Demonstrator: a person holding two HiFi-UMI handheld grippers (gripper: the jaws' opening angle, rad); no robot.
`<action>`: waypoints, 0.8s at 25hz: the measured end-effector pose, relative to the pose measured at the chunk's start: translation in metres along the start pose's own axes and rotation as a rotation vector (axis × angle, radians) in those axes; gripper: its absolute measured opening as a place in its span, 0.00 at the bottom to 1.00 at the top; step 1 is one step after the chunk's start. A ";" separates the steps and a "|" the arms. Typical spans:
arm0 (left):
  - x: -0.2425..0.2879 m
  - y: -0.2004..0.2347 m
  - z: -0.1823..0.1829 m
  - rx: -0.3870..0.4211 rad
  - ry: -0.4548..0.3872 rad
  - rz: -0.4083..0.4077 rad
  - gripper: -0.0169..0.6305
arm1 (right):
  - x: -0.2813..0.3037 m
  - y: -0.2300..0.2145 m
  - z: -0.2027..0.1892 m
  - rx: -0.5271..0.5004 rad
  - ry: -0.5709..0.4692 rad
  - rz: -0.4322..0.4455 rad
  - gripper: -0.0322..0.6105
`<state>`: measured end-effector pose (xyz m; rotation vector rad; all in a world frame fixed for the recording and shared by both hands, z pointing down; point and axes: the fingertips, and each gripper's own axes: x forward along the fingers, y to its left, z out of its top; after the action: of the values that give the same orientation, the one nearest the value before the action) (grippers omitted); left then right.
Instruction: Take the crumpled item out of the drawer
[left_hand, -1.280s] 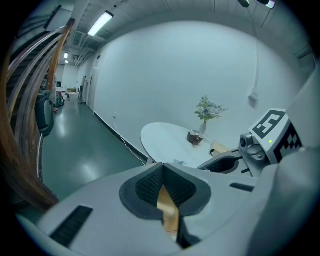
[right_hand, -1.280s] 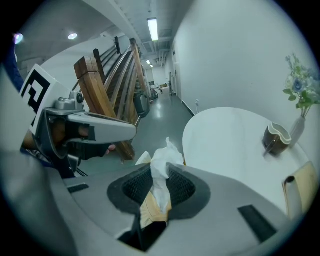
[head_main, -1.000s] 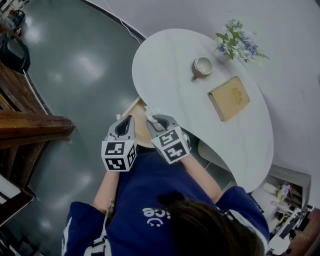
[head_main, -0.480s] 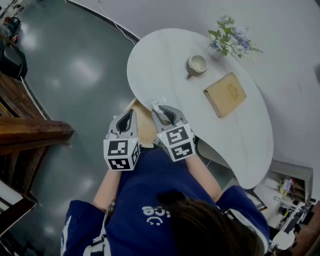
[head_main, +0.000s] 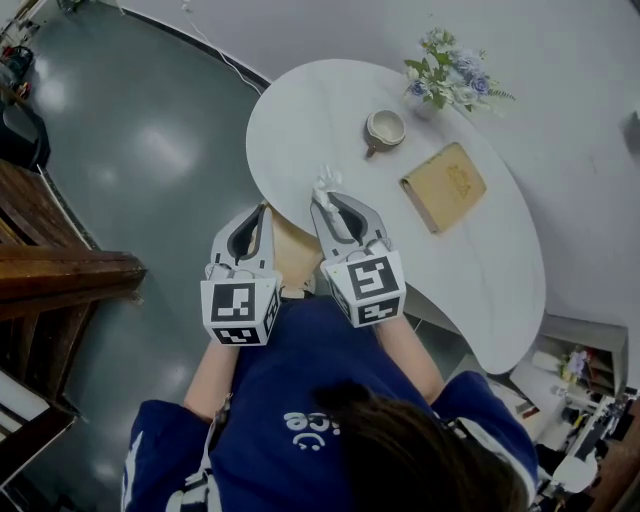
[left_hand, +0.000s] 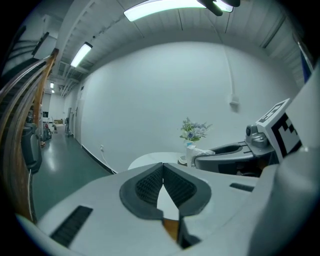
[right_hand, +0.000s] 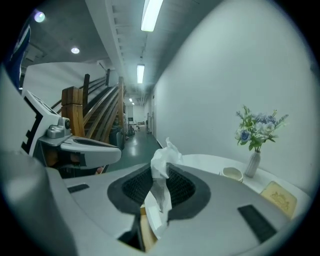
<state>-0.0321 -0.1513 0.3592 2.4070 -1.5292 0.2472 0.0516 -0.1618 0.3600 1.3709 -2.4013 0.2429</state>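
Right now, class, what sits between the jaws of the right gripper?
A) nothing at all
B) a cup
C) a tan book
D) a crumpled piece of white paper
D: in the right gripper view, the right gripper has its pads pressed on the crumpled white paper, while the cup and the tan book lie on the table.

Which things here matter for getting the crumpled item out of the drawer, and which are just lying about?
Job: crumpled paper; right gripper, shut on it; drawer.
Lying about: cup; flower vase; tan book; left gripper, shut, empty.
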 end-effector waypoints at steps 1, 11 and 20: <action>0.000 -0.002 0.005 0.013 -0.010 -0.002 0.03 | -0.002 -0.001 0.006 -0.005 -0.022 -0.003 0.19; -0.012 -0.014 0.052 0.080 -0.139 0.001 0.03 | -0.019 -0.005 0.052 0.003 -0.176 -0.036 0.19; -0.023 -0.019 0.081 0.082 -0.208 0.013 0.03 | -0.036 -0.004 0.079 0.005 -0.306 -0.024 0.19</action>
<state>-0.0251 -0.1502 0.2731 2.5564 -1.6516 0.0644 0.0536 -0.1611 0.2728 1.5343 -2.6257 0.0339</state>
